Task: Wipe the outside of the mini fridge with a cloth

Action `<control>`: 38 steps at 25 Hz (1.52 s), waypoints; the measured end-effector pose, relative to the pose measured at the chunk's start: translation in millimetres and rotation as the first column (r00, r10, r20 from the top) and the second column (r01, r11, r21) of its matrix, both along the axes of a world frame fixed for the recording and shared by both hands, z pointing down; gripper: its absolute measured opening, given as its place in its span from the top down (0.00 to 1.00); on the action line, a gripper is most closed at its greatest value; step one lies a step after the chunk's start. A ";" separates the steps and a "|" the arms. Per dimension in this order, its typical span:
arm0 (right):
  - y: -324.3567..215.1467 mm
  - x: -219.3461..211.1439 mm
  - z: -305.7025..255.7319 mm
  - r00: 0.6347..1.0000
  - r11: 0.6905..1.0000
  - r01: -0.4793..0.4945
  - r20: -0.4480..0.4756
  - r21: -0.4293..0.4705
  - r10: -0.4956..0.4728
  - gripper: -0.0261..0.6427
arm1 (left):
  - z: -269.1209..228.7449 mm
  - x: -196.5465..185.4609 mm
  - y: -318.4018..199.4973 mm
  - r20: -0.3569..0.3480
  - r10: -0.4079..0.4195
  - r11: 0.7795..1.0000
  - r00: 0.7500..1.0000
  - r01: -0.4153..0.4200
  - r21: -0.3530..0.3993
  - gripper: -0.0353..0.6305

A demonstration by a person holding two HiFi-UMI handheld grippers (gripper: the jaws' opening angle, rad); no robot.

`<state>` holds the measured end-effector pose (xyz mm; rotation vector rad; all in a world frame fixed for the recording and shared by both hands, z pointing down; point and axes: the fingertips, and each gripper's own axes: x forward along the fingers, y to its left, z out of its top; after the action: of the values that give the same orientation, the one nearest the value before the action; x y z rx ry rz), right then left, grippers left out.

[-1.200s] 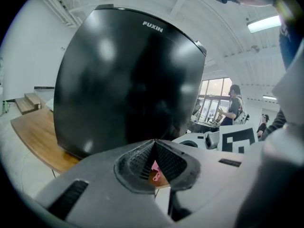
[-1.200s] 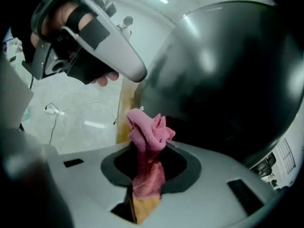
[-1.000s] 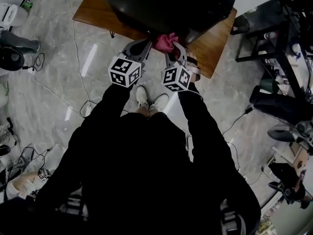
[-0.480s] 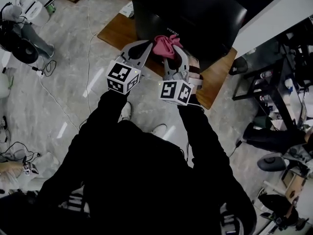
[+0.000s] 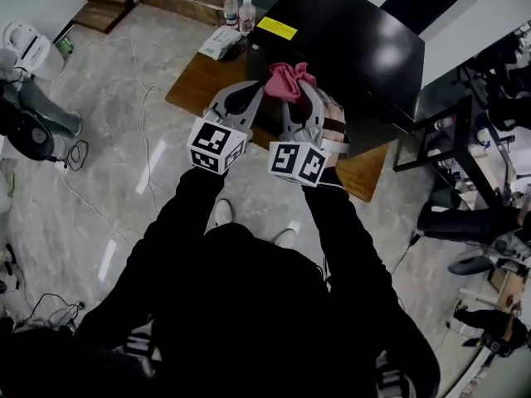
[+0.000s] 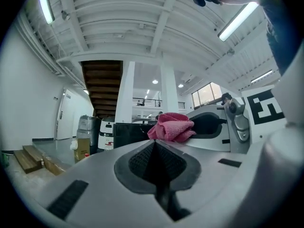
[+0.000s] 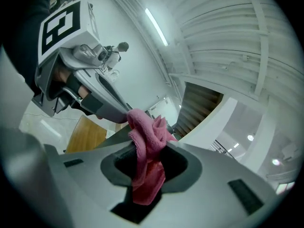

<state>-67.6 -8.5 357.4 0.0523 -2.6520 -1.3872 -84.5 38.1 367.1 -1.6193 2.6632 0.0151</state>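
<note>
**Cloth clamped in right tongs, hovering by fridge top: handling notes**

Head view: The person is standing over the black mini fridge (image 5: pixel 348 48), which is sitting on a low wooden surface (image 5: pixel 199 77) with two bottles (image 5: pixel 239 11) at its far corner. Both arms are reaching forward. The right tongs (image 5: pixel 292 89) are gripping a bunched pink cloth (image 5: pixel 287 79) over the fridge's near upper edge. I cannot tell whether it is touching the fridge. The left tongs (image 5: pixel 255 89) are pointing in just beside it.

Left gripper view: The left tongs (image 6: pixel 154 144) are pressing pad to pad with nothing between them, so they are clenched and empty. The cloth (image 6: pixel 172 126) is showing just beyond the tips, in the other tool.

Right gripper view: The right tongs (image 7: pixel 148 148) are grasping the cloth (image 7: pixel 147 141). A wad is bulging out past the tips and a tail is hanging back through the pads.

Handling judgement: The cloth is looking light, soft and limp, probably microfibre. It is likely to drag and bunch on the glossy panels rather than slide, so it is best held deep at mid-fold, as it is now. The free wad beyond the tips is what should be meeting the fridge. The fridge looks heavy and rigid, with a slick shell. It is probably not going to shift under wiping pressure, though hard tong tips could scuff the finish.
</note>
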 end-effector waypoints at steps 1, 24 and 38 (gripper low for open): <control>2.2 -8.8 1.7 1.000 1.000 -0.017 -0.003 0.007 0.017 0.80 | 1.3 -9.4 2.2 -0.002 0.014 1.000 1.000 -0.014 0.006 0.94; 4.1 -48.3 157.7 0.988 0.991 -0.114 -0.098 0.065 0.120 0.80 | 129.6 -54.4 -3.7 -0.144 0.208 0.976 0.967 -0.215 -0.036 0.94; 2.9 -53.4 327.8 0.943 0.995 -0.094 -0.319 0.027 0.098 0.80 | 305.4 -56.0 -18.7 -0.336 0.163 0.943 0.928 -0.247 -0.223 0.94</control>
<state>-120.9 -5.6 685.2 -0.0392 -2.3424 -1.2598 -140.4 19.5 672.5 -2.1440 2.8016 -0.0869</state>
